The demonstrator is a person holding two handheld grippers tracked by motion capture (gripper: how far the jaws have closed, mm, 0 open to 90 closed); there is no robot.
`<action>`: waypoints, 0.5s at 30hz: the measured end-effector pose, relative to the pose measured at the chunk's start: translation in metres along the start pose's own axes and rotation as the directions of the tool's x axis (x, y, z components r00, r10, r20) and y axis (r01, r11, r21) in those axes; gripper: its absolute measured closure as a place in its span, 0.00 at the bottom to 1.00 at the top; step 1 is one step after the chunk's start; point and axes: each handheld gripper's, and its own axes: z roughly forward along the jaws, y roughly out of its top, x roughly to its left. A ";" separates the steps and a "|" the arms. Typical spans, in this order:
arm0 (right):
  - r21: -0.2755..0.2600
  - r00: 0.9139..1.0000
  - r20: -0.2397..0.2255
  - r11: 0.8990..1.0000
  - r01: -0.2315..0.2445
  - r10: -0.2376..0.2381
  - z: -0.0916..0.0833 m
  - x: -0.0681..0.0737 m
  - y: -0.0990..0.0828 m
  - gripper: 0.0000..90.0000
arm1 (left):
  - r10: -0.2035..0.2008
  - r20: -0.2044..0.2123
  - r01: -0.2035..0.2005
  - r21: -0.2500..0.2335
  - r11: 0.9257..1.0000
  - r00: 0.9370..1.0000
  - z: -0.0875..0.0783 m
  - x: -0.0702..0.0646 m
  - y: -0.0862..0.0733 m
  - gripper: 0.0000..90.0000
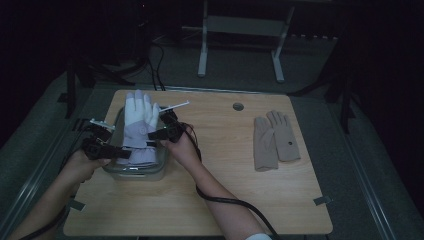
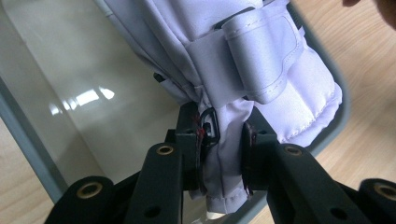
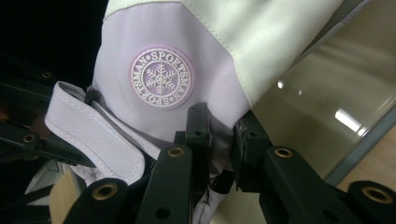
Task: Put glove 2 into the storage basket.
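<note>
The person is working a padded lilac-and-white ski glove (image 1: 138,131) into a clear plastic bin (image 1: 162,159) at the left of the desk (image 1: 215,200). The job looks partly done: the cuff end is lying over the bin's near half, while the white fingers are sticking out past the far rim, so the glove is not yet settled inside. A pair of beige gloves (image 1: 274,141) is lying flat, well apart at the right of the desk, and probably remains to be dealt with.

Both tools are gripping the ski glove. The left tool (image 2: 223,154) is pinching the gathered fabric at the cuff's edge, beside a small black clip (image 2: 209,127), with the wrist strap (image 2: 261,60) just above its jaws. The right tool (image 3: 219,144) is pinching the glove's side edge just below the round snowflake patch (image 3: 161,77), its jaws pressed tight on the cloth. In the high view the left tool (image 1: 121,151) is sitting at the bin's near left and the right tool (image 1: 156,134) at its right rim, the glove stretched between them.
</note>
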 end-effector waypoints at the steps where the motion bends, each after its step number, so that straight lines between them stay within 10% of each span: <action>1: 0.012 1.000 0.007 1.000 0.001 -0.001 0.003 0.000 -0.001 0.87 | -0.005 0.001 0.005 0.006 1.000 1.000 0.002 0.001 -0.001 0.81; 15: 0.132 0.998 0.060 0.991 -0.004 -0.004 0.021 0.000 -0.008 0.87 | -0.032 -0.001 0.032 0.116 0.993 0.999 0.019 0.005 -0.003 0.79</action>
